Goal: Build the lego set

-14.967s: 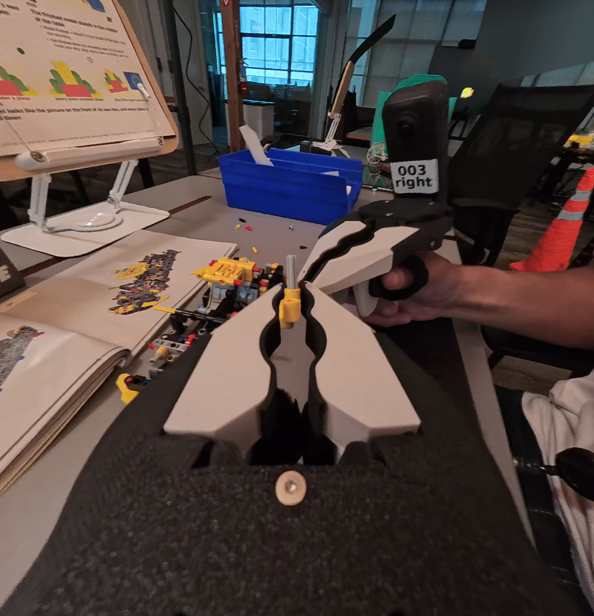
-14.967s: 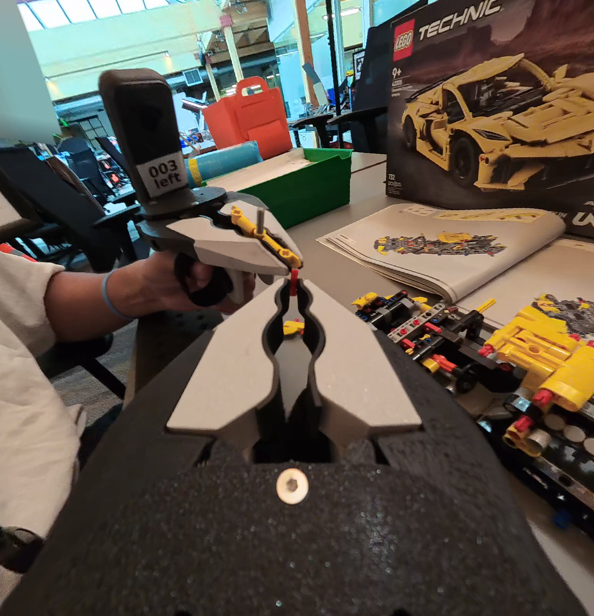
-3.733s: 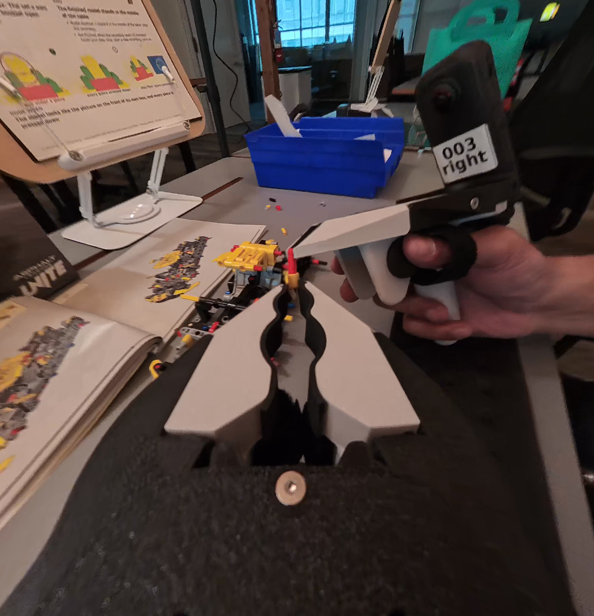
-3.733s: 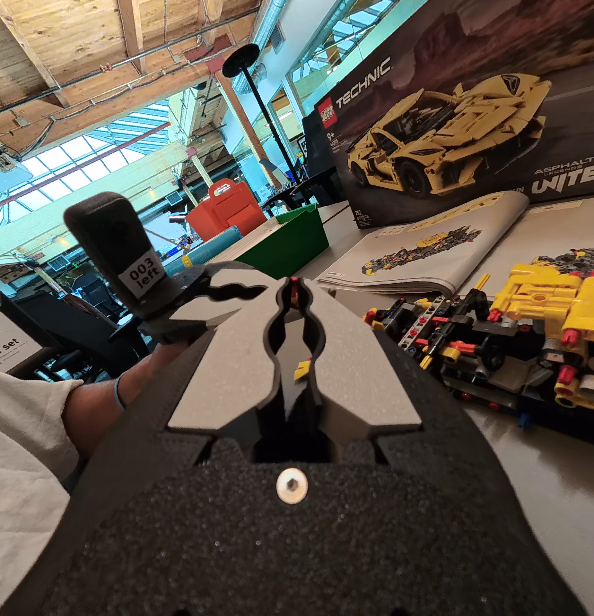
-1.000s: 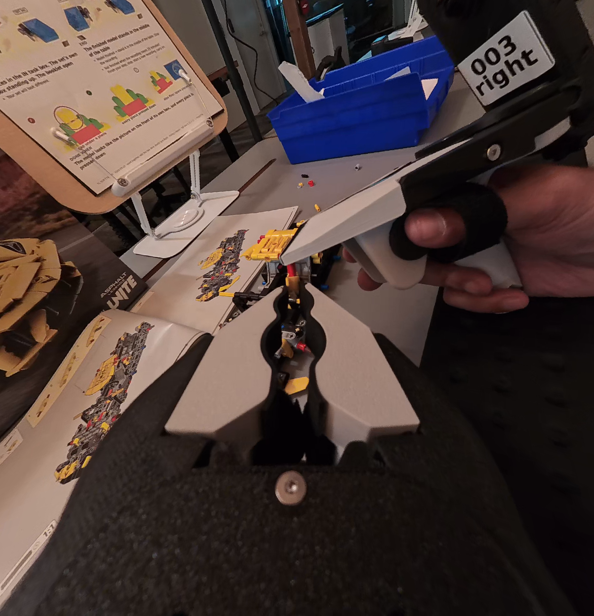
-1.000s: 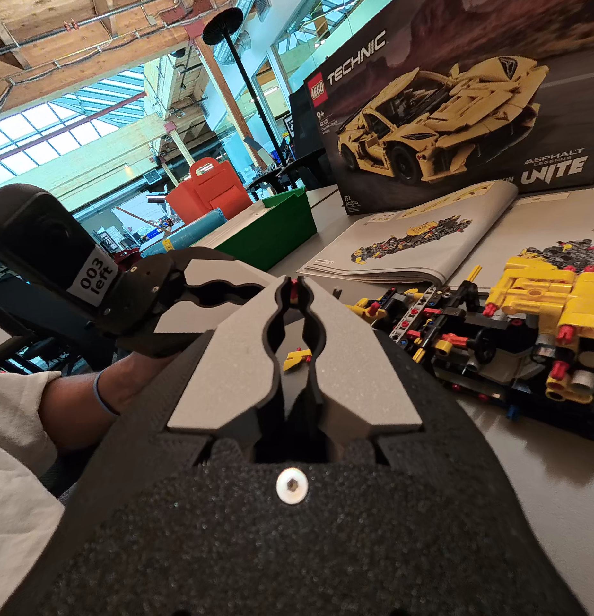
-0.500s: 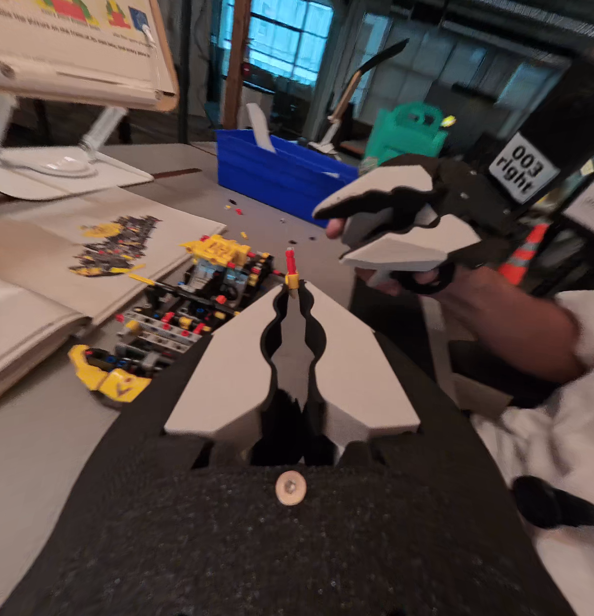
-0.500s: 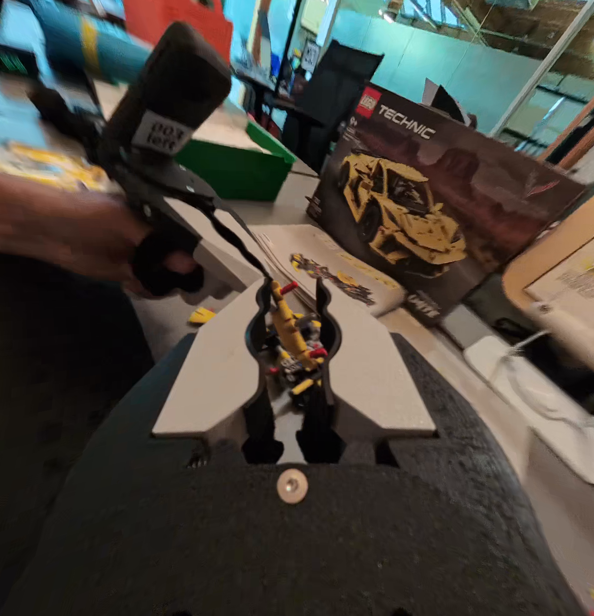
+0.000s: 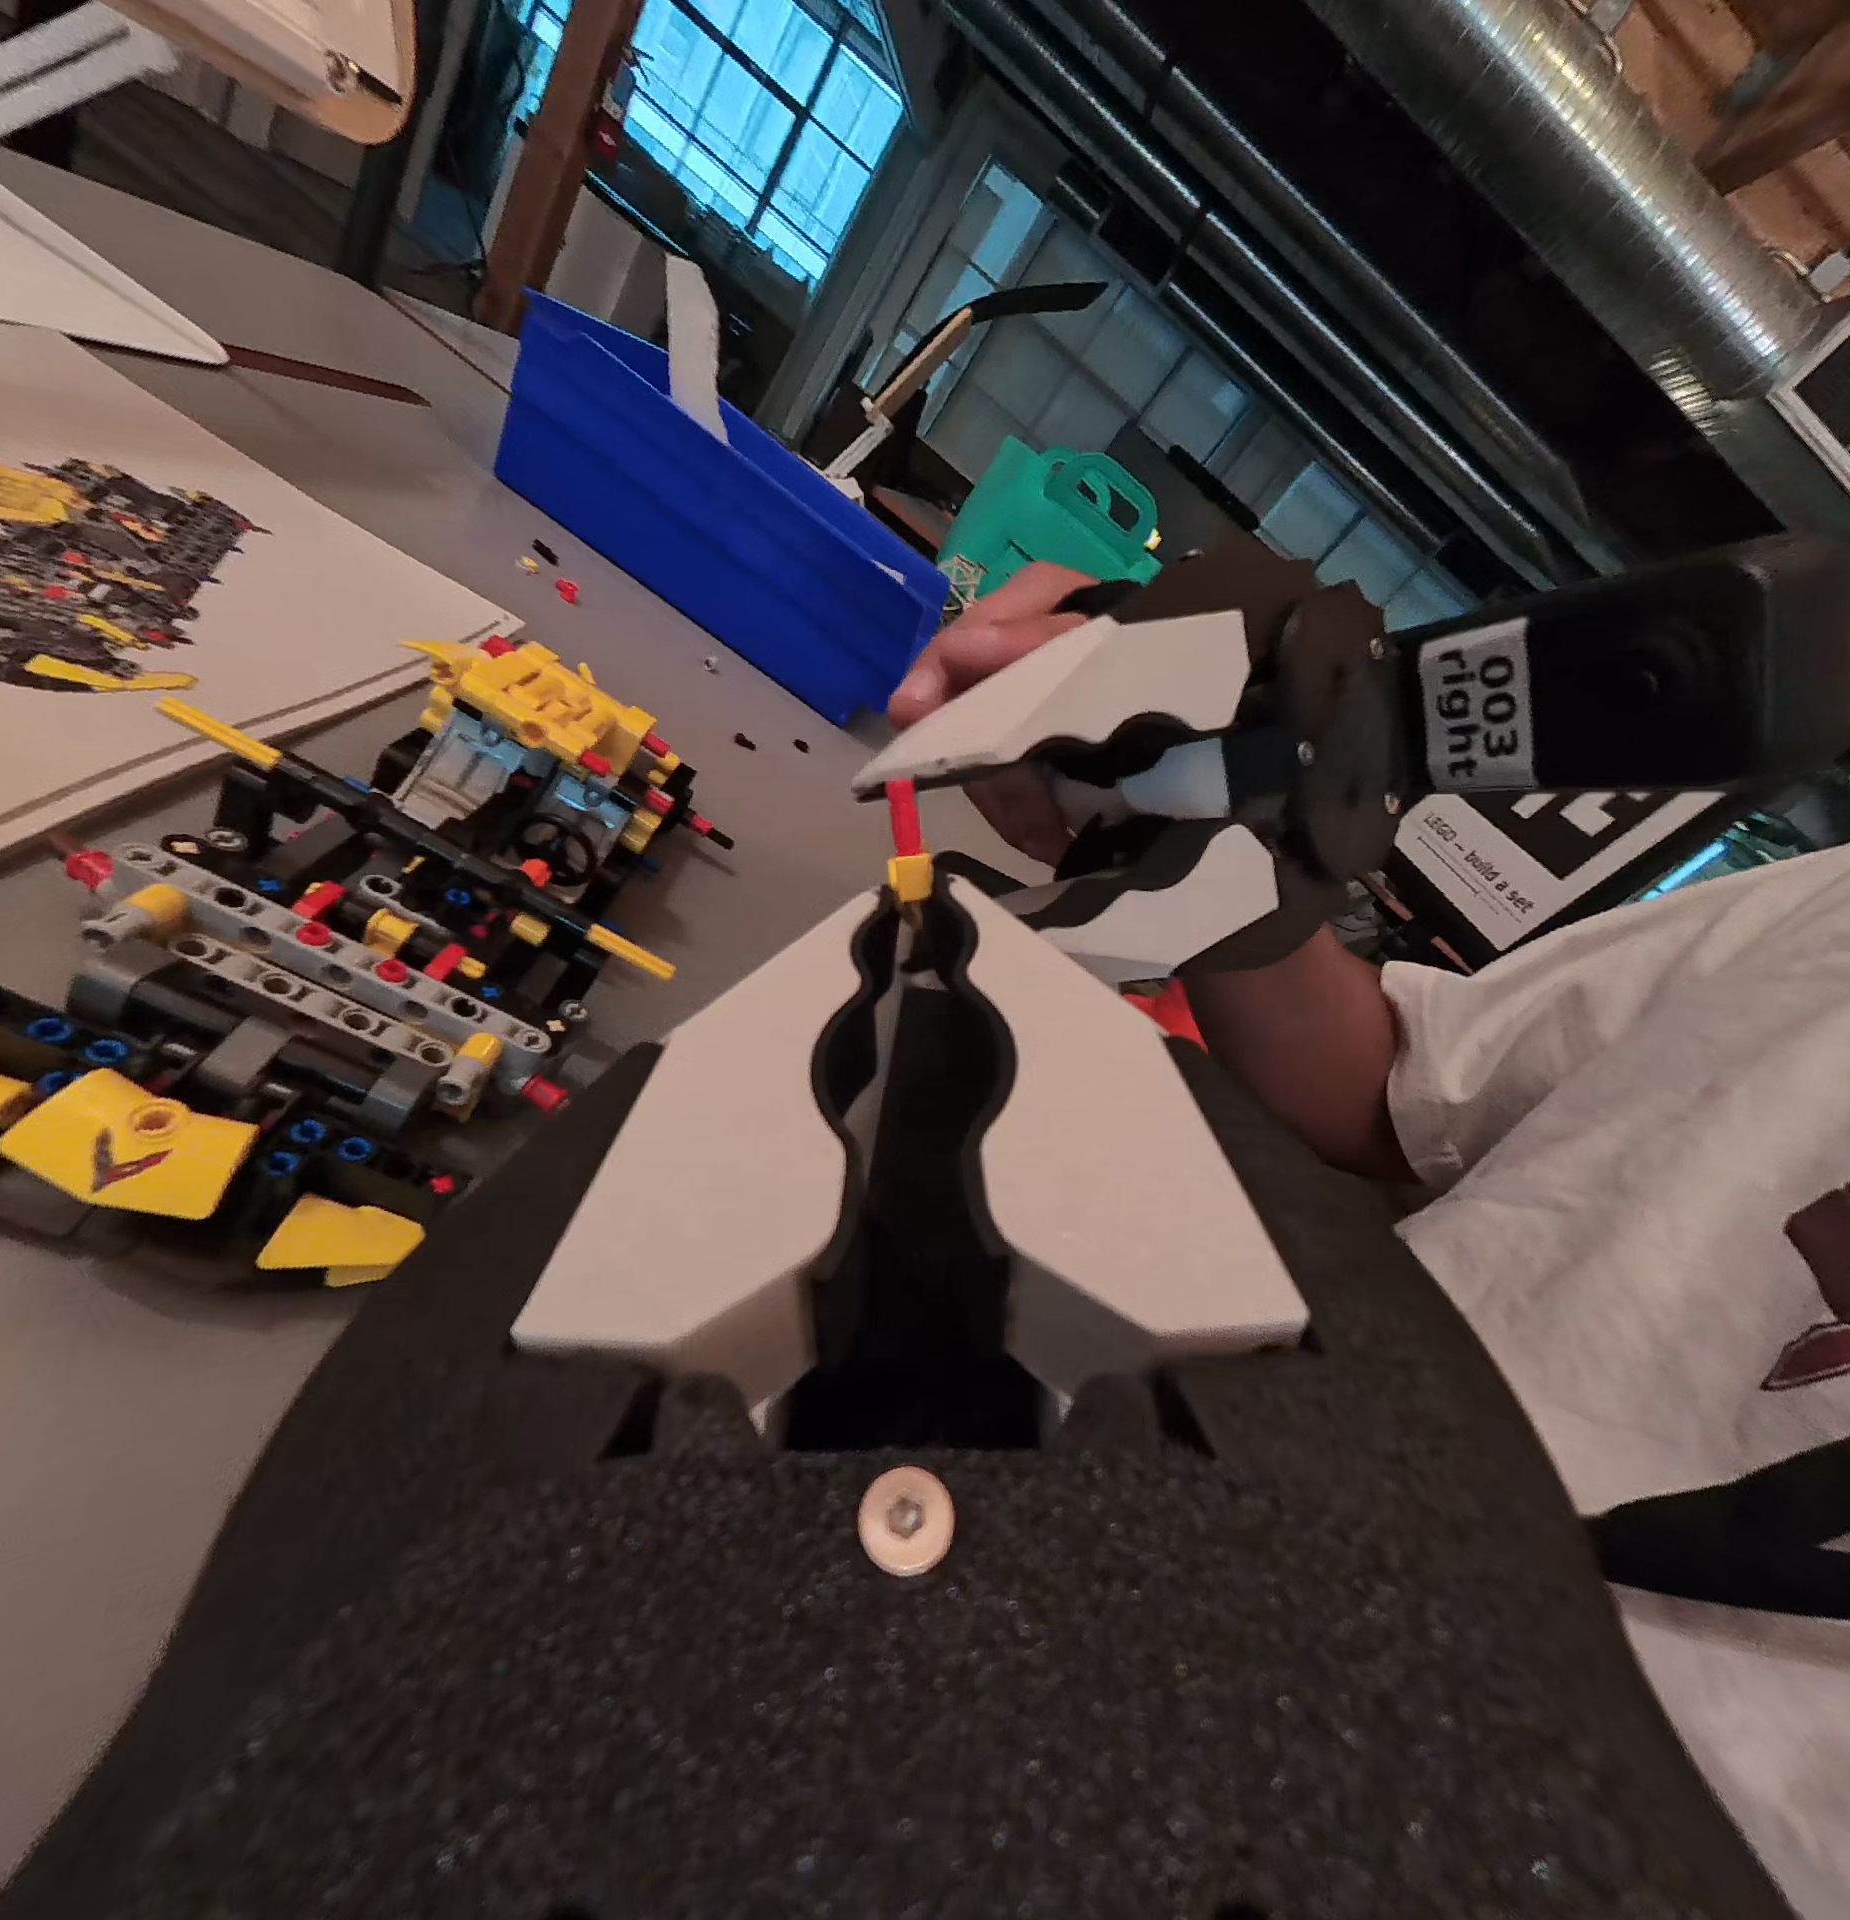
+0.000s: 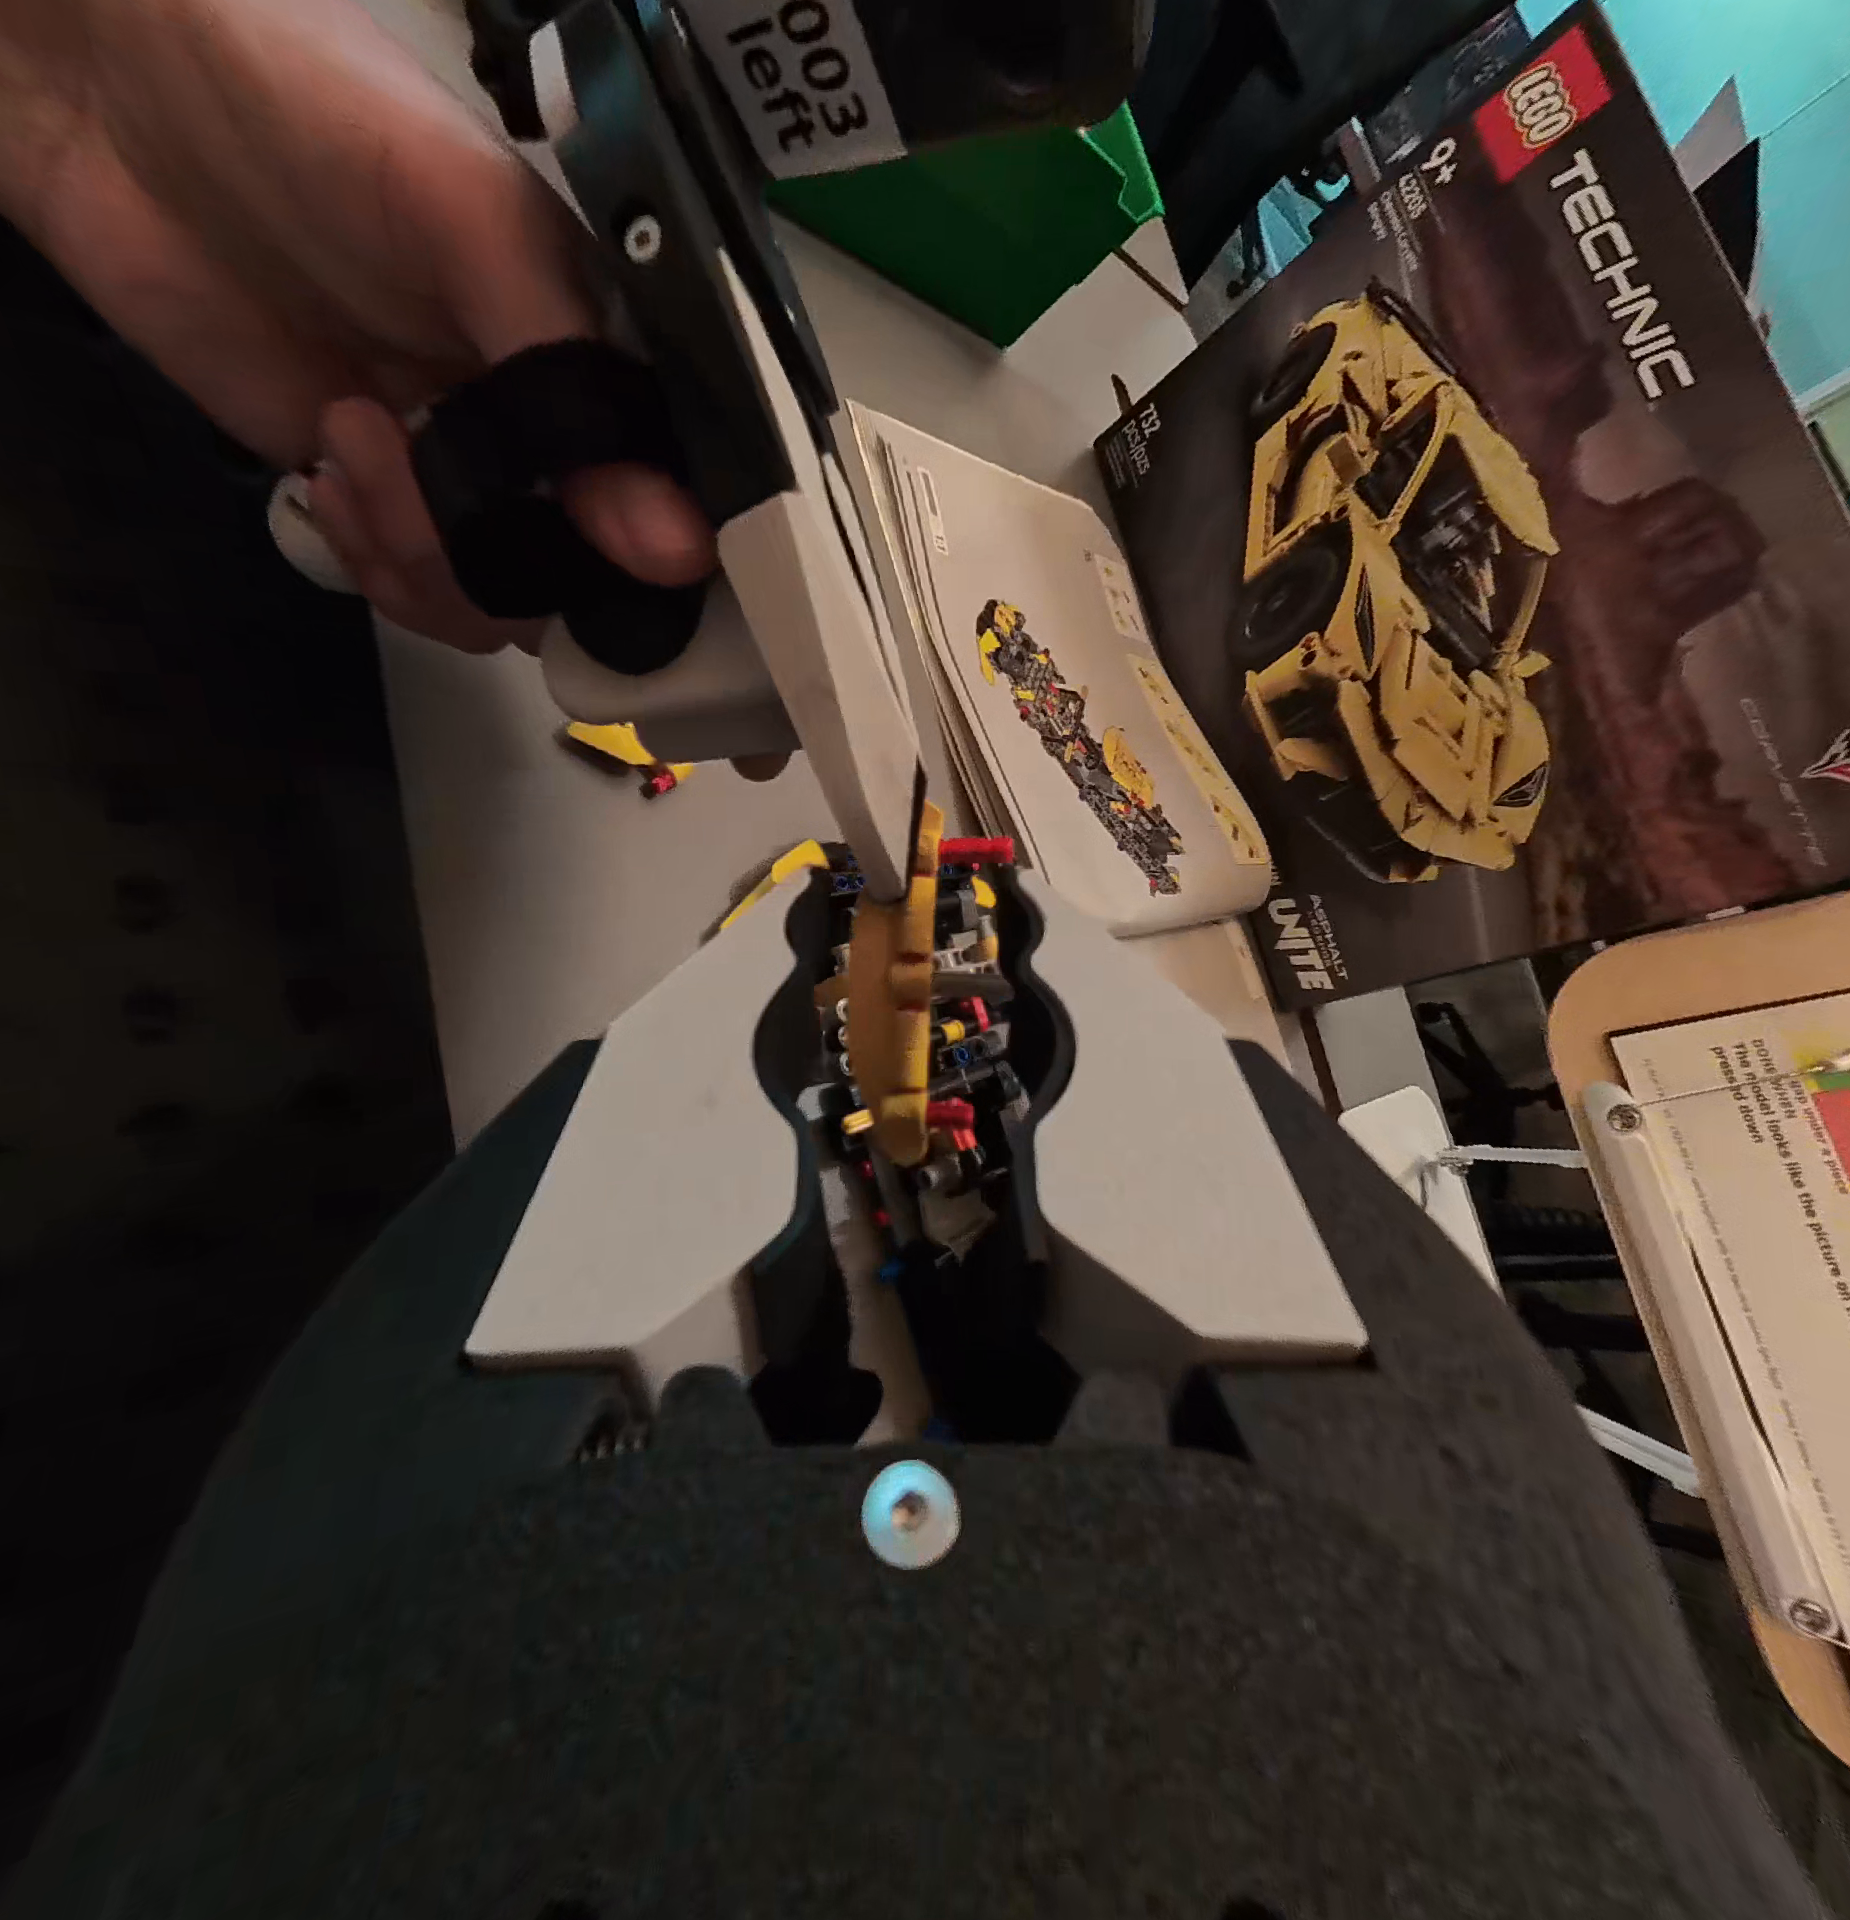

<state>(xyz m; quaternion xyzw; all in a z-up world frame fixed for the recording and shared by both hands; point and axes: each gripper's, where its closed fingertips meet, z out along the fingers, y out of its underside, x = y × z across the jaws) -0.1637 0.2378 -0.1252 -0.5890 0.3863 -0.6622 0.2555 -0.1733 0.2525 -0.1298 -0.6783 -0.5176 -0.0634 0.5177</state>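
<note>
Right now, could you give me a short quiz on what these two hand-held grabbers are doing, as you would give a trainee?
1. True or false: the left gripper is shut on a yellow piece with a red pin sticking out.
2. The right gripper has its fingers: A pressed together; B apart; C out of sight.
3. Fill in: the bin beyond the half-built car is ___ in colour.

Key: 1 true; 2 B; 3 blue.
</note>
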